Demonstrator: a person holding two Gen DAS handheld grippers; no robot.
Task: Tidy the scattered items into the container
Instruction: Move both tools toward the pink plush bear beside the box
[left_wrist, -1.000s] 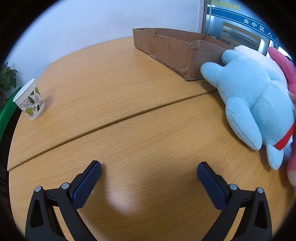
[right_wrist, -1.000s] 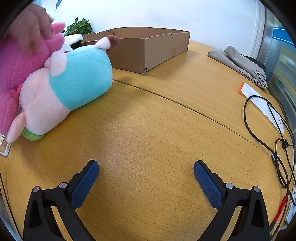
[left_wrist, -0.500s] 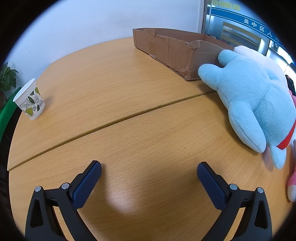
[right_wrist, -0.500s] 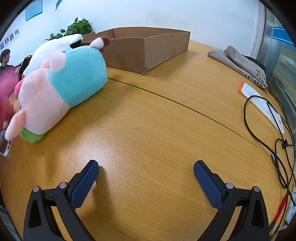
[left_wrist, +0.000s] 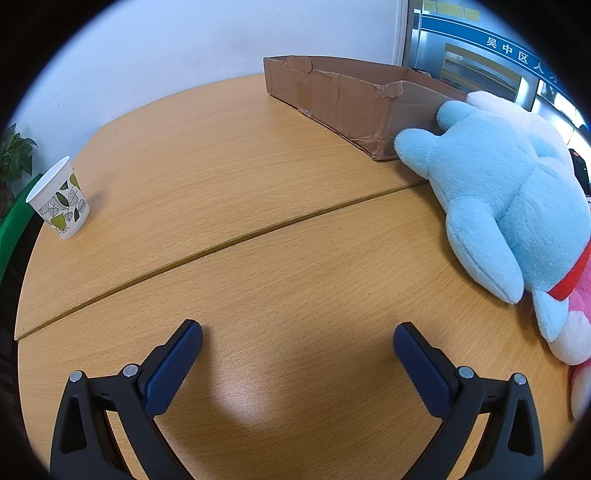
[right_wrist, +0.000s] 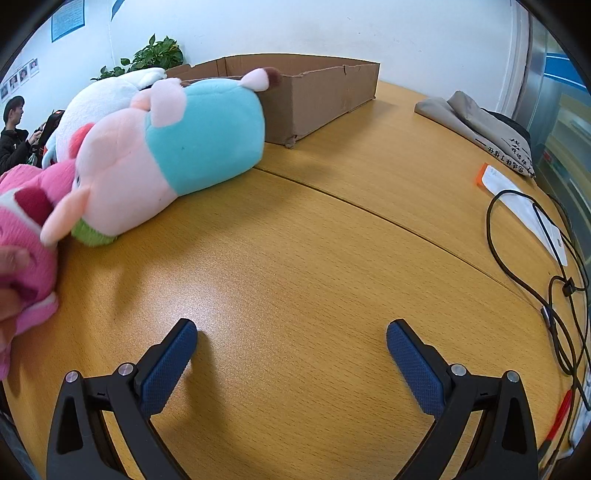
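Observation:
A shallow cardboard box (left_wrist: 354, 99) stands at the far side of the wooden table; it also shows in the right wrist view (right_wrist: 314, 96). A light blue plush (left_wrist: 509, 192) lies against the box's near corner, right of my left gripper (left_wrist: 297, 339), which is open and empty over bare wood. In the right wrist view a pink and turquoise plush (right_wrist: 173, 151) lies in front of the box, with a white plush (right_wrist: 107, 99) behind it. A bare hand (right_wrist: 9, 280) holds a pink plush (right_wrist: 26, 221) at the far left. My right gripper (right_wrist: 291, 334) is open and empty.
A paper cup (left_wrist: 59, 199) with a leaf print stands near the table's left edge. On the right are a folded cloth bag (right_wrist: 480, 129), a paper slip (right_wrist: 524, 206) and a black cable (right_wrist: 554, 295). A potted plant (right_wrist: 155, 55) stands behind the box.
The hand has brought the pink plush back down onto the table at the left of the right wrist view. The pink and turquoise plush has shifted right toward the box. Both grippers have stayed still.

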